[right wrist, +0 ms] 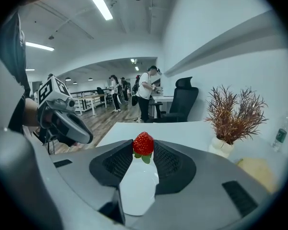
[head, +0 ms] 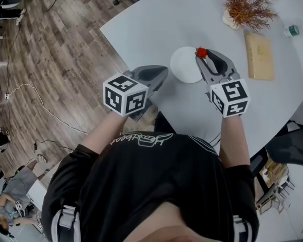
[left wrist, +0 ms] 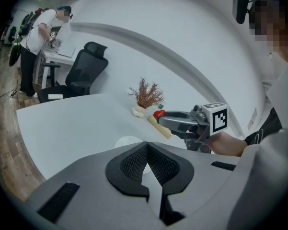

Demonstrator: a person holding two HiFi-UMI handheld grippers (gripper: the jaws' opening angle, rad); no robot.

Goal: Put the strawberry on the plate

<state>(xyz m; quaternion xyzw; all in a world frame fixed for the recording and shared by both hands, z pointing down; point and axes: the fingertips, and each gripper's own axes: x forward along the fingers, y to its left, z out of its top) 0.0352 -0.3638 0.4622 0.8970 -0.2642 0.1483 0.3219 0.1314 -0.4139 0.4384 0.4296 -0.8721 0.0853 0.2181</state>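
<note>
A red strawberry (head: 201,52) (right wrist: 143,143) is pinched between the tips of my right gripper (head: 202,55) (right wrist: 143,150), which is shut on it. It hangs over the right edge of the round white plate (head: 183,65) (right wrist: 135,191) on the pale table (head: 156,19). In the left gripper view the strawberry (left wrist: 158,113) shows at the right gripper's tip, with the plate (left wrist: 128,141) lying below and to the left of it. My left gripper (head: 163,73) (left wrist: 146,145) hovers at the table's near edge, left of the plate, shut with nothing in it.
A dried plant in a white vase (head: 246,6) stands at the back right, with a wooden block (head: 259,54) and a small bottle (head: 294,30) near it. A black office chair (left wrist: 84,73) stands past the far end of the table. People stand in the background.
</note>
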